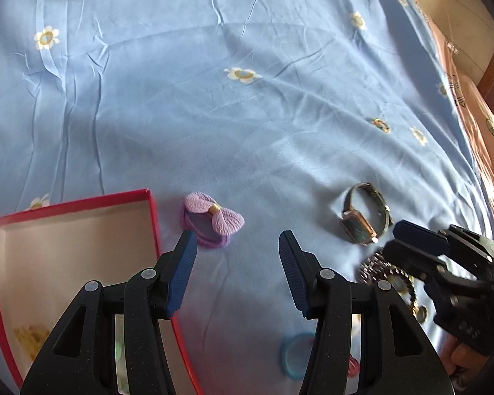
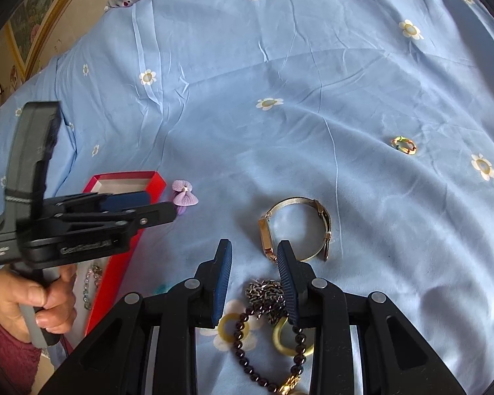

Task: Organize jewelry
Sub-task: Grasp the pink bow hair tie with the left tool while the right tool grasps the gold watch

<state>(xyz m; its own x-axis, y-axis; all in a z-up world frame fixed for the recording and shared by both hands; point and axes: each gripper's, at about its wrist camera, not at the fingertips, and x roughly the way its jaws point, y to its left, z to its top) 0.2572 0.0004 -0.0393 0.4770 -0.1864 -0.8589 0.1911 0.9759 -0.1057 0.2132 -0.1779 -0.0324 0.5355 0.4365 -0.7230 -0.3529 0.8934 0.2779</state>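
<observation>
Beads and chain [image 2: 266, 299] lie heaped directly under the right gripper [image 2: 253, 283], whose jaws stand apart on either side of the pile, holding nothing; judged, it is lined up to pinch that tangle next. Just beyond sits a watch [image 2: 296, 233] on its side, band looped, near the pile but apart from it. A small ring [image 2: 403, 144] lies well off on the blue bedsheet [image 2: 280, 65].

Left gripper [image 1: 237, 263] hovers open and empty between the red box [image 1: 150, 217] and the sheet. The box is lidless beside it, presumably as the collection point; some pieces show inside. A purple bow hair tie [image 1: 214, 219] rests just beside the box's far corner, outside it.
</observation>
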